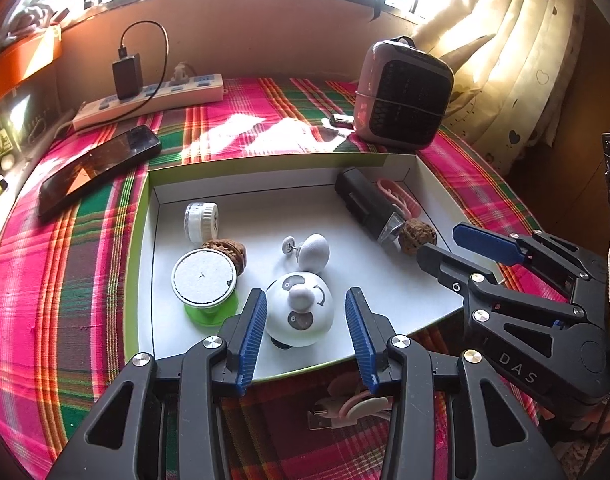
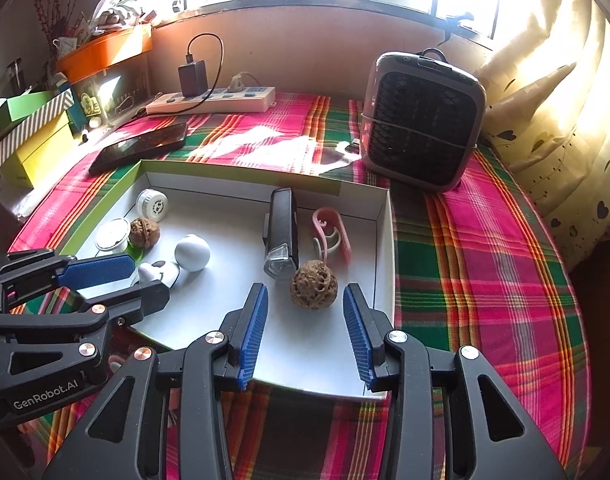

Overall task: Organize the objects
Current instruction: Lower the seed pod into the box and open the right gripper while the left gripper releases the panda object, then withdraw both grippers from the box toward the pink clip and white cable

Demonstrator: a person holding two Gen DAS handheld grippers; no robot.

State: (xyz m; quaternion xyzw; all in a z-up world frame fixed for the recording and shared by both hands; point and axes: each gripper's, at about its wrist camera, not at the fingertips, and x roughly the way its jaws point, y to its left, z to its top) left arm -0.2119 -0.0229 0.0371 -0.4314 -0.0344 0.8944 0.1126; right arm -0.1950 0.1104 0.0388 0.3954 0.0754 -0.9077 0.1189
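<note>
A white shallow box [image 1: 385, 292] [image 2: 325, 368] with a green rim holds several small things. My left gripper [image 1: 305, 336] is open, its jaws on either side of a white dome-shaped toy [image 1: 299, 308] at the box's near edge. My right gripper [image 2: 305, 332] [image 1: 461, 244] is open, just short of a brown walnut [image 2: 314, 285] [image 1: 417, 236]. Also in the box are a black bike light [image 2: 281, 232], a pink clip [image 2: 333, 236], a white ball [image 2: 192, 252], a second walnut [image 2: 144, 231], a white cap [image 2: 152, 205] and a green-based white disc [image 1: 204, 280].
The box lies on a pink and green plaid cloth [image 2: 485, 260]. A black phone [image 1: 97, 168], a white power strip [image 1: 153, 100] with a charger, and a small grey heater [image 2: 421, 120] stand behind it. A pink cable [image 1: 345, 408] lies in front. Boxes [image 2: 37, 136] sit at the left.
</note>
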